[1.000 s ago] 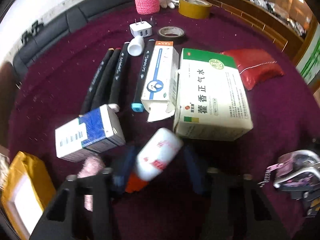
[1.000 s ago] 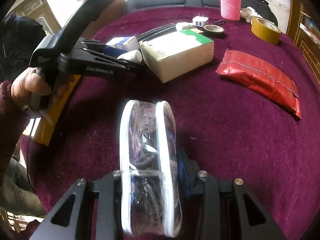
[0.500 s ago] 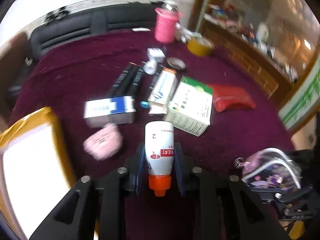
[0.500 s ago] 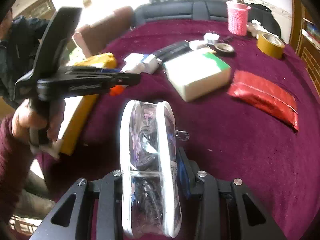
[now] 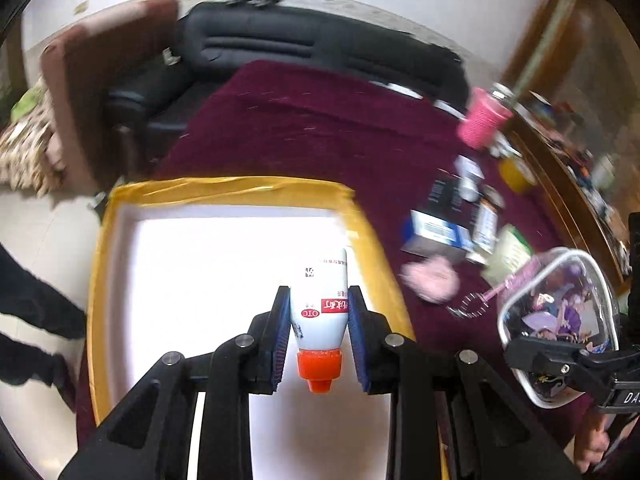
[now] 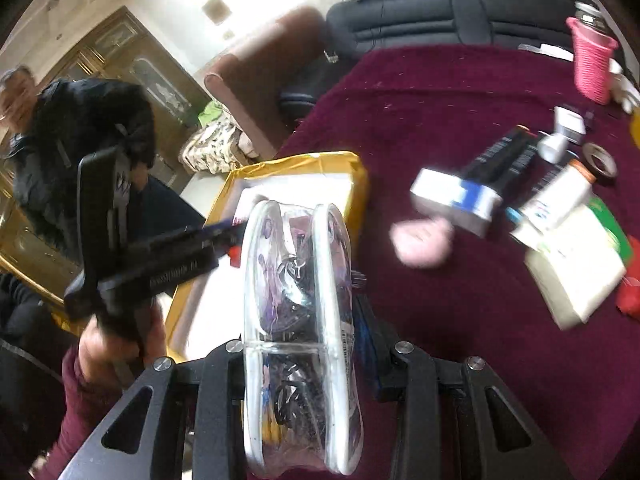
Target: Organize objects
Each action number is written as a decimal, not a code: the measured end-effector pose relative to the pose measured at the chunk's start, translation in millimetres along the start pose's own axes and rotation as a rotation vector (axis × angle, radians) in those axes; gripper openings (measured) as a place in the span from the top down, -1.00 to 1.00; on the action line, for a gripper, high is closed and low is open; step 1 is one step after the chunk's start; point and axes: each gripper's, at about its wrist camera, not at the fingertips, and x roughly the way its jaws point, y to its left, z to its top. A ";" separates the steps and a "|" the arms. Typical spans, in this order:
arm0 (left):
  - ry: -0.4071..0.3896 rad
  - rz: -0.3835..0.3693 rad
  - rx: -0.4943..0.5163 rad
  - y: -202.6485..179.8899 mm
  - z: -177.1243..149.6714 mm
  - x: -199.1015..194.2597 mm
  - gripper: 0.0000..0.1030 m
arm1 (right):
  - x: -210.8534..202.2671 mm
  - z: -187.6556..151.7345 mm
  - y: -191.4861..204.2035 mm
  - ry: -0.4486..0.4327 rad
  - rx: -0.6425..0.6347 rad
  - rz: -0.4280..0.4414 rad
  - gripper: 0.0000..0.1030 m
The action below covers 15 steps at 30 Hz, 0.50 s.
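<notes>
My left gripper (image 5: 319, 332) is shut on a white bottle with an orange cap (image 5: 322, 312), cap pointing back at the camera, and hangs over the white inside of a yellow-taped box (image 5: 224, 192). My right gripper (image 6: 304, 320) is shut on a clear white-rimmed pouch (image 6: 298, 320) with purple print and dark items inside. That pouch (image 5: 556, 320) also shows at the right of the left wrist view. In the right wrist view the left gripper (image 6: 236, 240) reaches over the box (image 6: 320, 164) from the left.
On the maroon tablecloth (image 6: 440, 100) lie a pink fuzzy item (image 6: 422, 242), a blue-and-white box (image 6: 456, 200), black markers (image 6: 504, 156), a green-and-white carton (image 6: 576, 264), a tape roll (image 6: 600, 162) and a pink knitted cup (image 6: 592, 64). A black sofa (image 6: 440, 12) and a person in dark clothes (image 6: 80, 140) stand beyond.
Both grippers swung left and rose, away from the clutter and toward the yellow box. The left gripper rolled, lifted the bottle off the cloth and now holds it over the box.
</notes>
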 end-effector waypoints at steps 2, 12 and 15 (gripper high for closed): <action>0.007 0.001 -0.035 15.8 4.9 7.4 0.49 | 23.2 17.2 4.4 0.012 0.011 -0.011 0.26; 0.041 -0.030 -0.199 63.4 21.5 52.7 0.49 | 115.6 50.1 25.4 0.062 -0.017 -0.126 0.26; 0.053 -0.052 -0.228 67.8 21.0 63.4 0.49 | 130.1 50.4 25.4 0.068 -0.036 -0.176 0.26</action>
